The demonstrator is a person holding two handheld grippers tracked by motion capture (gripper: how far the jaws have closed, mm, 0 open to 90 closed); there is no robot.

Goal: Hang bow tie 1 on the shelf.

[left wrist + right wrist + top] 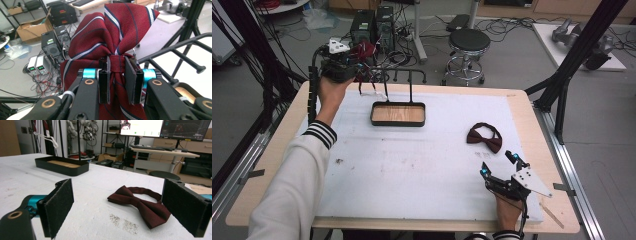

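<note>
My left gripper (354,57) is raised over the table's far left corner, its jaws shut on the centre knot of a red striped bow tie (366,49). In the left gripper view the tie (110,32) fans out above the gripper (117,80), beside the black rack's top bar (175,48). The rack rises from a black tray with a wooden floor (398,114). A dark maroon bow tie (484,137) lies flat on the white mat at the right. My right gripper (499,165) rests near the front right, open; the maroon tie (140,201) lies ahead of its jaws (120,205).
The black tray (62,166) stands at the mat's far middle. A stool (468,42), computer boxes (372,25) and cables sit on the floor beyond the table. Black frame posts (572,65) stand at the right side.
</note>
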